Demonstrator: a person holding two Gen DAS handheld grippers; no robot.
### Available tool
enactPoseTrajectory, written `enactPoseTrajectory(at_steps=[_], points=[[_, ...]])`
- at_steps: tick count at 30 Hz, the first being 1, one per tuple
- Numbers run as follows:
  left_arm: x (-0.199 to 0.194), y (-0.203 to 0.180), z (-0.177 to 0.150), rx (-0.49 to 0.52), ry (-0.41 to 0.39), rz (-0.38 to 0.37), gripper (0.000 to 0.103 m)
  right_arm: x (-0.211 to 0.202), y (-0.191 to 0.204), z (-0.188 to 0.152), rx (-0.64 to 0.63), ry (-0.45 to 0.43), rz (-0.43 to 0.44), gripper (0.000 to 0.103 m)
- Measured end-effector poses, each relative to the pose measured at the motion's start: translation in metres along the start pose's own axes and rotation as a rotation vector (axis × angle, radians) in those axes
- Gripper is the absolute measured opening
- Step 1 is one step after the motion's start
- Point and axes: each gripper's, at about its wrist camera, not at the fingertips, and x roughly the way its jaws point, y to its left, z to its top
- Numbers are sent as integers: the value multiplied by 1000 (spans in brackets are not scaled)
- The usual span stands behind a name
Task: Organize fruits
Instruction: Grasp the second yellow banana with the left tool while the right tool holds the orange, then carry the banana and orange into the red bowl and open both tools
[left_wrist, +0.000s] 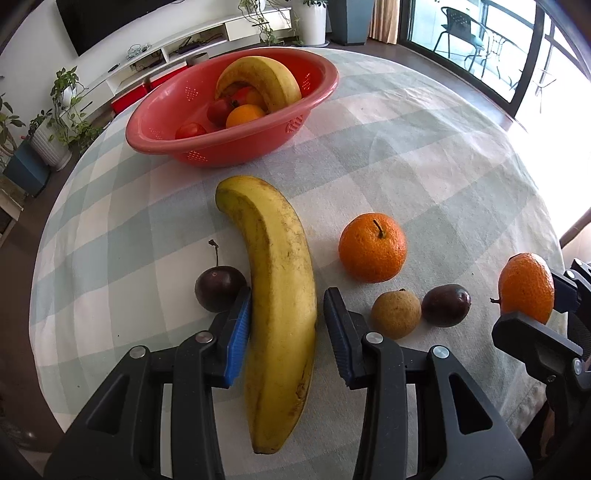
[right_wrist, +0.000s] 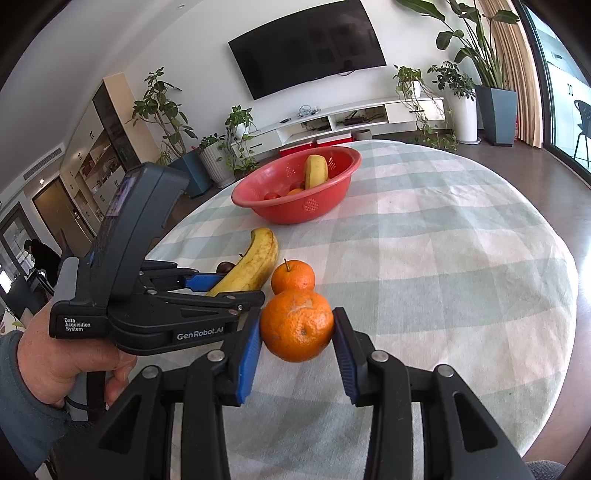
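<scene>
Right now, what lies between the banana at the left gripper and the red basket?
Only bare checked tablecloth separates the banana from the red basket. The left wrist view shows this plainly; the right wrist view agrees.

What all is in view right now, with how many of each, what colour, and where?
basket: 1, red, far side of table, holds a banana, an orange and red fruits
banana: 1, yellow, on cloth between left tool's fingers
oranges: 2, orange, one on cloth right of the banana, one between right tool's fingers
dark fruits: 2, purple, one left of the banana, one right
brown fruit: 1, tan, beside the right dark fruit
tablecloth: 1, green and white check, over table
left tool: open around the banana
right tool: shut on an orange
</scene>
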Motion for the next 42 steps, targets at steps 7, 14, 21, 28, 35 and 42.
enactPoseTrajectory(at_steps=[7, 14, 21, 28, 35, 42], points=[[6, 5, 6, 12, 14, -24, 31, 0, 1, 0, -3, -3, -6, 40], [3, 12, -1, -29, -25, -60, 31, -2, -1, -1, 4, -11, -12, 40], [-6, 18, -19, -86, -49, -117, 31, -2, -1, -1, -2, -18, -17, 40], [-27, 24, -47, -144, -93, -178, 31, 0, 2, -3, -19, -18, -20, 40], [-56, 30, -69, -206, -152, -251, 31, 1, 5, -5, -28, -18, -25, 39], [-87, 40, -77, -234, -209, -304, 31, 2, 5, -4, -23, -19, -25, 39]])
